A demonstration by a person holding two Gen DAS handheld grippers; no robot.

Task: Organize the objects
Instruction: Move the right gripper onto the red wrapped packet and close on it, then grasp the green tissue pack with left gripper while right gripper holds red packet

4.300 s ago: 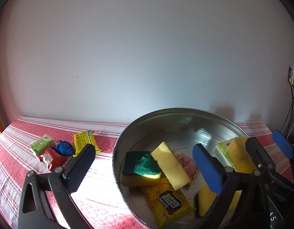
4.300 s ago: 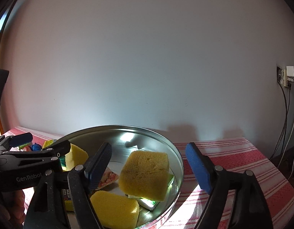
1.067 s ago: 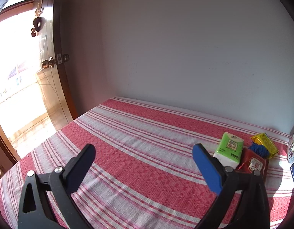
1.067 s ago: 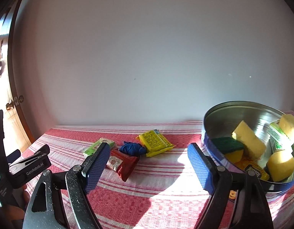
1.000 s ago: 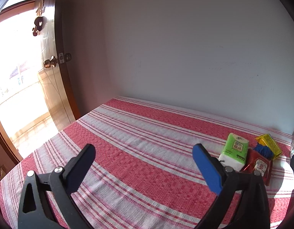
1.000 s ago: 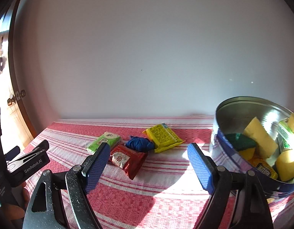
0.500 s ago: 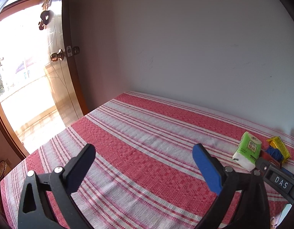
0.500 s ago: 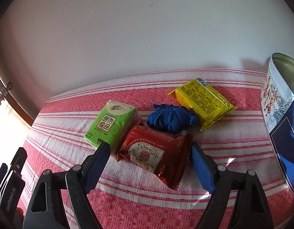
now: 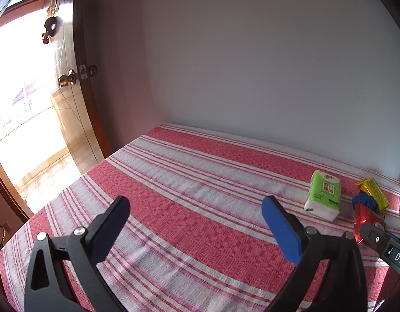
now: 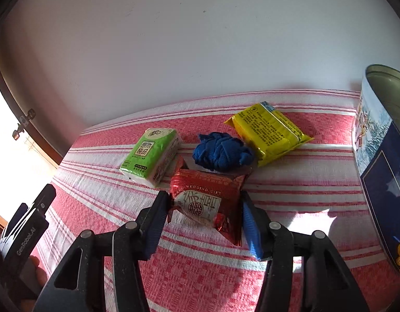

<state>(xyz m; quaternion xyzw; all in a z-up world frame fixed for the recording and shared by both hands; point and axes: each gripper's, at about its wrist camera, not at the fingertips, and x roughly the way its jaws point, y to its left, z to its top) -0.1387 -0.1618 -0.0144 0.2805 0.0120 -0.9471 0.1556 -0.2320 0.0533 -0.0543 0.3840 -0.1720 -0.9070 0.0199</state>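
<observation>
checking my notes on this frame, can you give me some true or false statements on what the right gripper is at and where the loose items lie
1. The right gripper has its fingers on either side of the red packet. True.
2. The left gripper holds the green tissue pack. False: it is open over bare cloth.
3. The blue bundle lies between the green tissue pack and the yellow packet. True.
4. The yellow packet is inside the tin. False: it lies on the striped cloth.
</observation>
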